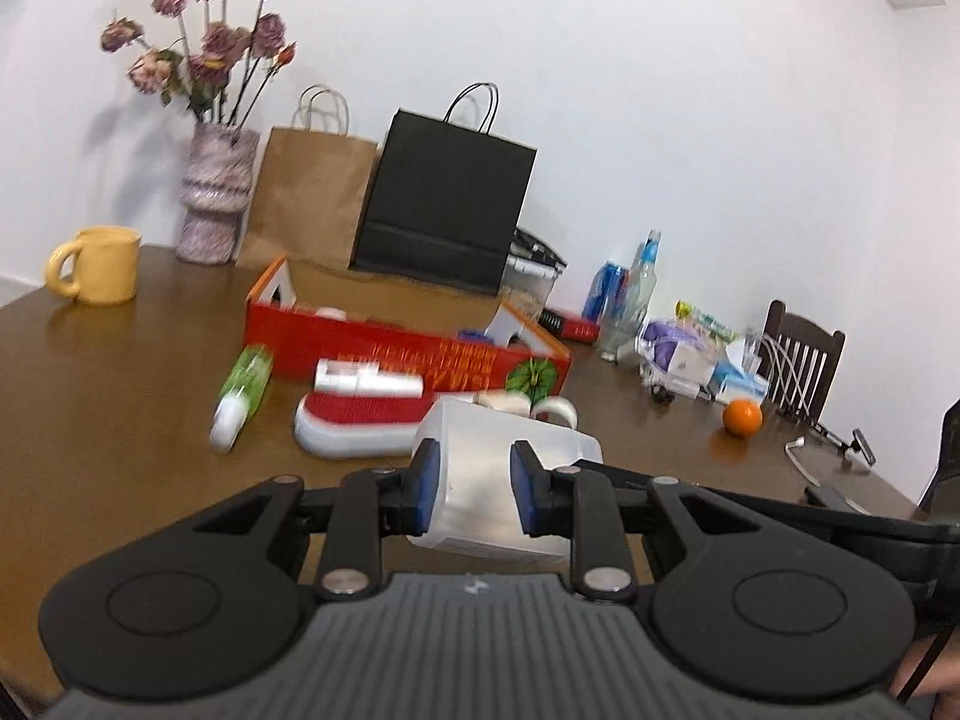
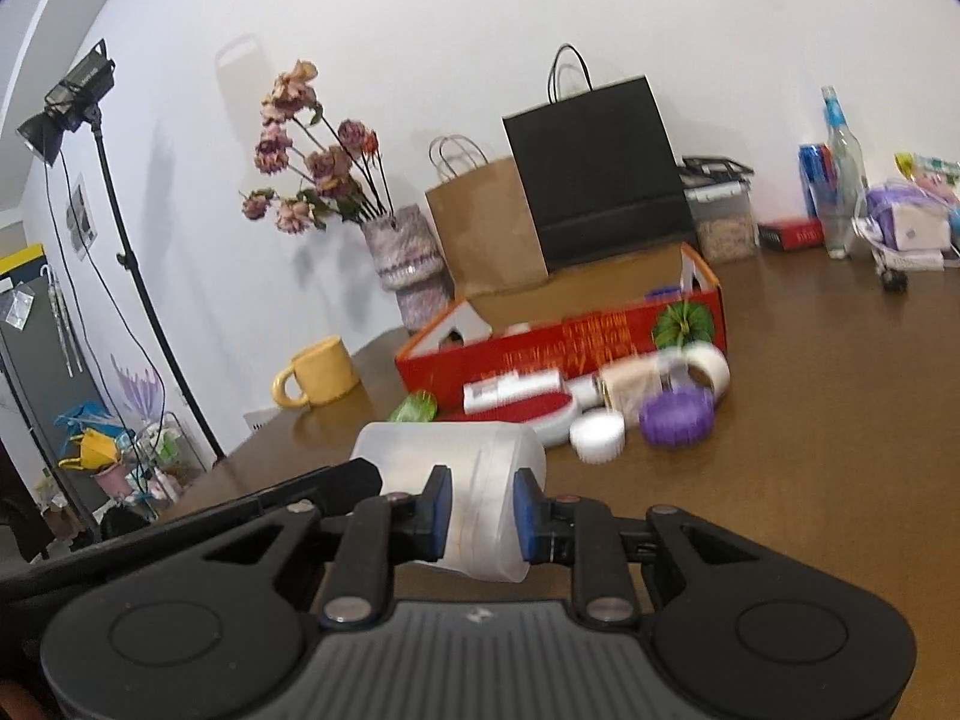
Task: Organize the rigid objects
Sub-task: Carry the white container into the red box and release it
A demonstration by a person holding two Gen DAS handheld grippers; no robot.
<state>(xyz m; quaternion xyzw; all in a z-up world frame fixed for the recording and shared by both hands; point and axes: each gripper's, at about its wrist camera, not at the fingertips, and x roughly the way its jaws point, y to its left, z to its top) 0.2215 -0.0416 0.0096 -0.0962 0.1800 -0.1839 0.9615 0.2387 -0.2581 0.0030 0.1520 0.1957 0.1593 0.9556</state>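
Together, both claws clamp the translucent container between their pads.

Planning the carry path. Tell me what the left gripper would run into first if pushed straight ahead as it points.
Probably the red-and-white brush lying in front of the red box. The left gripper is shut on the translucent container; height above the table is unclear.

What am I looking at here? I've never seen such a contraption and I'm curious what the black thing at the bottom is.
These are two handheld grippers, each carried by a person, with a camera looking along its jaws. One picture comes from the left gripper, the other from the right gripper. Both are shut on the same translucent plastic container, one at each side. On the brown table lie a red box, a yellow mug, a green bottle, a vase of dried flowers and an orange.
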